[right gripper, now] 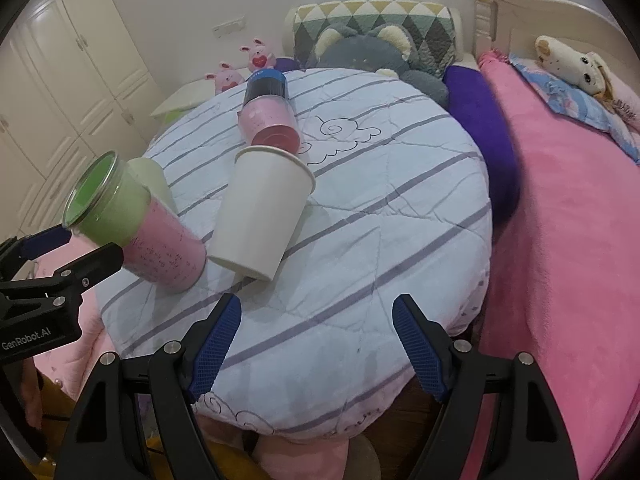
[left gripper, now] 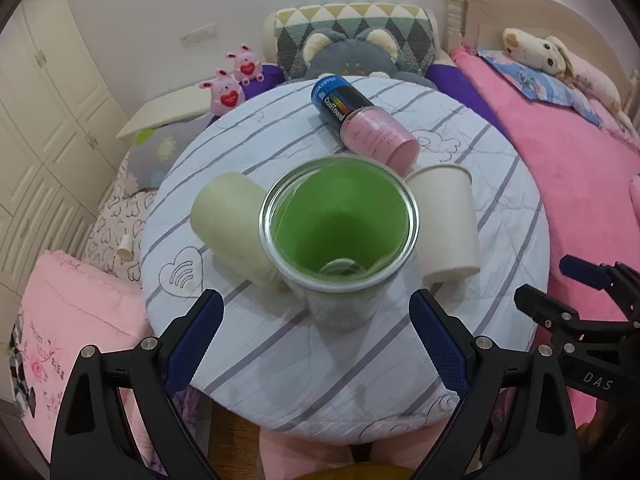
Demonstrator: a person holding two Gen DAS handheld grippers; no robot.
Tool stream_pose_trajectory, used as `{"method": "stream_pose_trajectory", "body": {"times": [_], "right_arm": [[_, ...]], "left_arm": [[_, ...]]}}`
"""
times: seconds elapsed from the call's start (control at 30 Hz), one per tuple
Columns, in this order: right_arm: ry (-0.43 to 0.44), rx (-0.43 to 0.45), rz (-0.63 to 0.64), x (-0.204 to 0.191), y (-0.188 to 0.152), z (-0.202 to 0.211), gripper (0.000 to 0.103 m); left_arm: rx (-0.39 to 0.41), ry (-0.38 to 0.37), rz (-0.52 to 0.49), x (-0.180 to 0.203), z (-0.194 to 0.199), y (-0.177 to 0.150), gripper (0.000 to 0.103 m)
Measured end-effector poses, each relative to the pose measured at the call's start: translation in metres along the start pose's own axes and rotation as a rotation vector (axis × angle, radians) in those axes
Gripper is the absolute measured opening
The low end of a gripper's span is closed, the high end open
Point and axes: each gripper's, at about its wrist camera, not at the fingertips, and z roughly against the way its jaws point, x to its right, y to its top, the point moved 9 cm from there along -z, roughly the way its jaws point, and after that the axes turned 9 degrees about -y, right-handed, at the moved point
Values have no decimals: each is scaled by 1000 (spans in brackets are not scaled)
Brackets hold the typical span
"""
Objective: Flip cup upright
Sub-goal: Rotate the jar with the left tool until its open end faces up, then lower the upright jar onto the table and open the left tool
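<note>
A clear cup with green and pink lining stands upright on the round table, mouth up; in the right wrist view it appears tilted by the lens. My left gripper is open, fingers either side of the cup's base, not touching. A white paper cup lies on its side to the right, and shows in the right wrist view. A cream cup lies to the left. My right gripper is open and empty over the table's near part.
The round table wears a striped quilted cover. A pink and blue canister lies at the back. A pink bed is on the right, plush toys and pillows behind, wardrobes on the left.
</note>
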Motion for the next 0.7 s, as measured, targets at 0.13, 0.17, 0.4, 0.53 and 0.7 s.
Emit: {"method": "stream_pose_trajectory", "body": {"times": [0.13,0.17,0.4,0.53,0.7], "right_arm": [[-7,10,-6,-9,-8,7,80],[-12,15,-4,-12,-10,8,80],[-40,84,-18,-32,-19,23,80],[-45,145,-36,-41,-22,31,80],[-36,186,-65,-49,-26,40,81]], "left_arm": [[3,-15,13,-8,4,-9,95],[4,-19,16,-10,5,-11,95],[59,-57,30,-23,16,-22,95],[82,-49,39,-33,21,-28,95],[133,-66,36,-40,28,-35,95]]}}
